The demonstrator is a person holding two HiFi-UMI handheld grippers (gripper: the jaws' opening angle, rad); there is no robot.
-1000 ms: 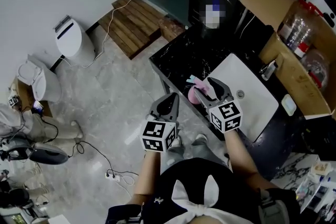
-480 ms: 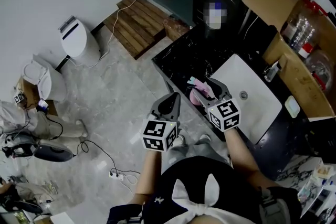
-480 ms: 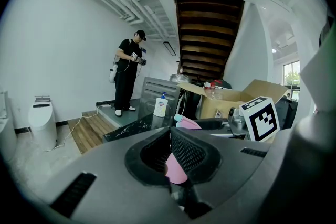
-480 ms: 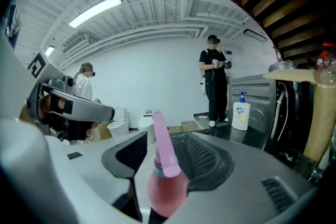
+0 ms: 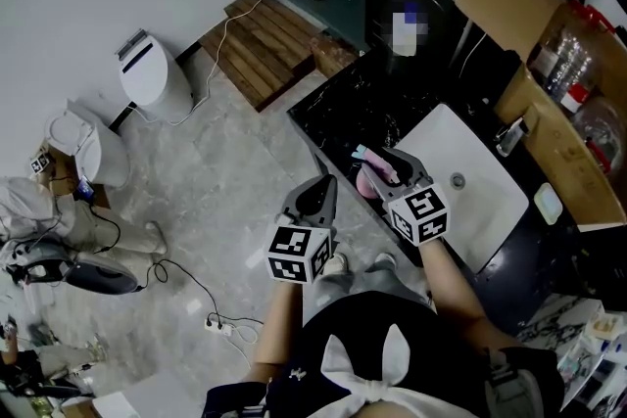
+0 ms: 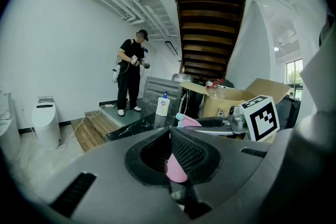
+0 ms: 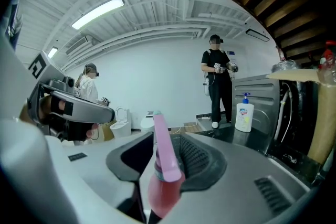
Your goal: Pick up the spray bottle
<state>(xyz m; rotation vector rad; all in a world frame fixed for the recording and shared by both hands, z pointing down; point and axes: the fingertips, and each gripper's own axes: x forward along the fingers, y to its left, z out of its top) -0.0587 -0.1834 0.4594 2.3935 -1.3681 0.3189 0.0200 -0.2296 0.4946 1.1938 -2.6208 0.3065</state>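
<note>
Your right gripper (image 5: pixel 384 169) has its jaws clamped on the pink spray bottle (image 5: pixel 369 179), which sits at the edge of the dark tabletop (image 5: pixel 338 117), just left of the white sink (image 5: pixel 480 210). To lift well, squeeze firmly and rise straight up, so the bottle neither tips nor catches the sink rim. Your left gripper (image 5: pixel 315 189), jaws together and empty, hangs over the floor further left of the sink; leave it clear. The right gripper view shows the jaws pinching near the neck, with the trigger head above them. Only the head view places the bottle against the sink, though I can't tell whether it has left the tabletop.
</note>
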